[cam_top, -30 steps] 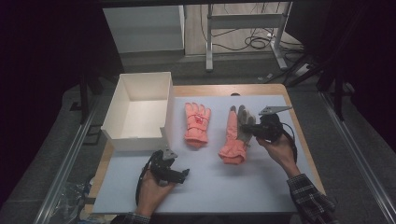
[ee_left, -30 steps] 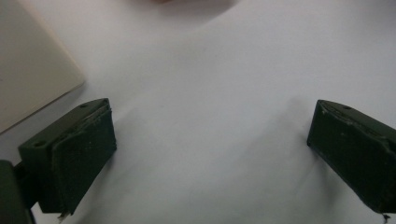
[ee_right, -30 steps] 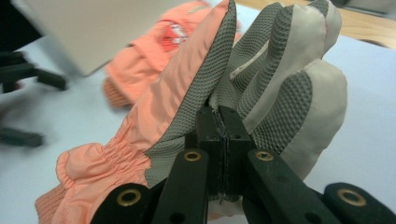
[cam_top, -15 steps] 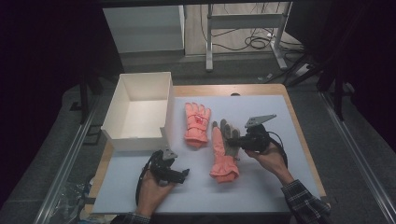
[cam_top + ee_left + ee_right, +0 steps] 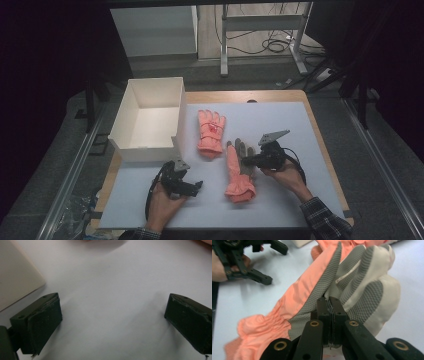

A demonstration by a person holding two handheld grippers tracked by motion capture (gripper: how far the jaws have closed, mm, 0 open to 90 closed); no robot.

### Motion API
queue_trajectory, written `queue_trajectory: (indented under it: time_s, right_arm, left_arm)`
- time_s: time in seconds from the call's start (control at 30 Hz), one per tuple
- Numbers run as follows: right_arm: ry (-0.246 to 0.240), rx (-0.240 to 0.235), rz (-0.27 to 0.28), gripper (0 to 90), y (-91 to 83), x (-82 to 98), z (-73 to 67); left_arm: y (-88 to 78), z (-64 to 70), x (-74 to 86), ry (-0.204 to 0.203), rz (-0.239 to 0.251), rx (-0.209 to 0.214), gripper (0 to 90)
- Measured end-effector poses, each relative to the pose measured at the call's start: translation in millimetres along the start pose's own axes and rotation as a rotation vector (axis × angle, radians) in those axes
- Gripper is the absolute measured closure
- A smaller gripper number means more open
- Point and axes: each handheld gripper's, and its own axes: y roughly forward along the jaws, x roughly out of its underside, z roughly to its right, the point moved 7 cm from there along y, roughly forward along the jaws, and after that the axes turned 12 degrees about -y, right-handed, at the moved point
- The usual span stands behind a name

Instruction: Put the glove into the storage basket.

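Note:
Two orange gloves are on the white mat (image 5: 300, 125). One glove (image 5: 210, 131) lies flat beside the box. The other glove (image 5: 237, 172), with a grey and cream palm, hangs from my right gripper (image 5: 246, 161), its cuff resting on the mat. In the right gripper view that gripper (image 5: 329, 305) is shut on a fold of the palm fabric of this glove (image 5: 309, 290). My left gripper (image 5: 192, 180) rests low at the front left; in its own view it (image 5: 112, 315) stands open over bare mat with nothing between the jaws.
An open white box (image 5: 142, 150) stands at the mat's left, and its corner (image 5: 17, 277) appears close to my left gripper. My left gripper (image 5: 274, 264) lies beyond the held glove in the right gripper view. Dark floor, cables and a stand lie behind the table.
My right gripper has come down, left and toward the person with the glove, so its cuff now lies on the mat. The left gripper has stayed put.

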Motion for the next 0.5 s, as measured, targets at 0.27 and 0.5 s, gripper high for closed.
queue_trajectory:
  time_s: [0.27, 0.5]
  right_arm:
    - [-0.009, 0.011, -0.007, 84.5, 1.7, 5.4, 2.4]
    - [-0.033, 0.058, -0.002, 71.0, -3.7, 2.0, 5.3]
  left_arm:
    - [0.0, 0.0, 0.0, 0.0, 0.0, 0.0, 1.0]
    - [0.0, 0.0, 0.0, 0.0, 0.0, 0.0, 1.0]
